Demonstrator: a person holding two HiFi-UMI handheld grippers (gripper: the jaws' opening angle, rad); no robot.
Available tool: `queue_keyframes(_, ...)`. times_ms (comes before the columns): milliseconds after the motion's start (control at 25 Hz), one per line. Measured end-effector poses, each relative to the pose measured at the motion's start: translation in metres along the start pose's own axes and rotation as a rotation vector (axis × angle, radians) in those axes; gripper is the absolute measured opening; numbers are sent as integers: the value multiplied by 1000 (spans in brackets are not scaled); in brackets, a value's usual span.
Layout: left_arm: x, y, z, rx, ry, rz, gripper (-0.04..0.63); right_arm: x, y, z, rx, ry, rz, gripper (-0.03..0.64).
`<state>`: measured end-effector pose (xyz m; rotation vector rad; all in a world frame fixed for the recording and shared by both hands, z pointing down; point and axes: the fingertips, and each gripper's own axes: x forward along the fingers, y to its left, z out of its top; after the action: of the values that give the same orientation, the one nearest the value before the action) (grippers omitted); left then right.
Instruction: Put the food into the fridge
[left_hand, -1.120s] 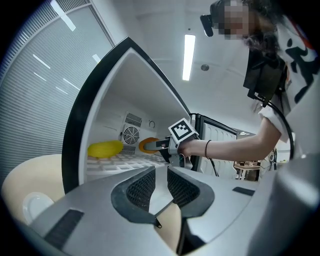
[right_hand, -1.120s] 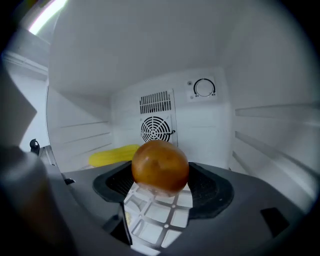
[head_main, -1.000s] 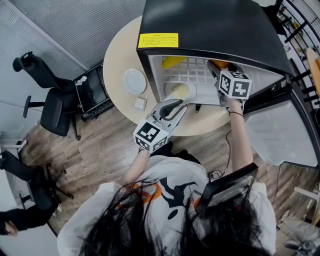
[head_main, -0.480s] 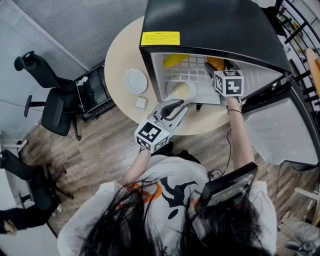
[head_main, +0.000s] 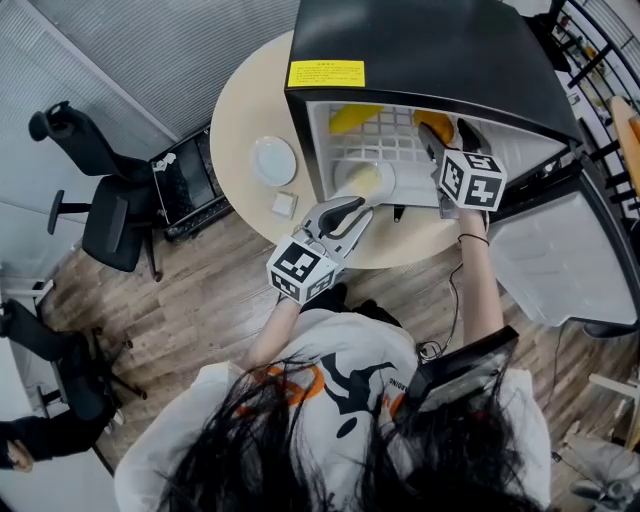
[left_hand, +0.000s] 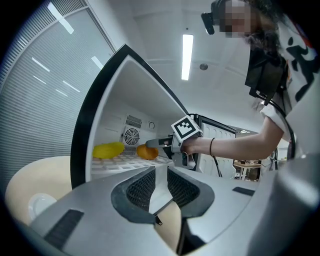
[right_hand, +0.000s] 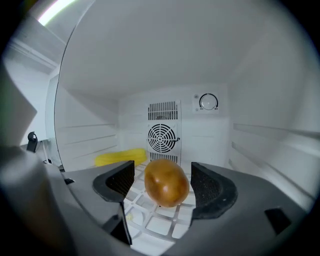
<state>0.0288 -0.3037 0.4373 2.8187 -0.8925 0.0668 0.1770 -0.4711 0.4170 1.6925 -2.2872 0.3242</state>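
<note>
Fridge shelf (right_hand: 150, 220) holds potato (right_hand: 166, 182); open right claw (right_hand: 161, 176) has eased back; left claw (left_hand: 161, 175) ajar.

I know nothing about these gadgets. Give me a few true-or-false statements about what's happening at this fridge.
1. The fridge door is open. True.
2. The right gripper squeezes the brown food. False: its jaws stand apart on either side, and the food rests on the shelf.
3. A yellow food lies inside too. True.
4. The left gripper is inside the fridge. False: it is outside, over the table.
5. The plate holds food. False: it looks bare.
</note>
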Motion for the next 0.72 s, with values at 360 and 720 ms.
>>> queue_keyframes(360,3,-15,0,7,2,-10,72,-47,10,8,112,-105,51,344)
queue_keyframes(720,4,-38,-5,7,16,12,72,-85,45,-26,168,-102,178,344)
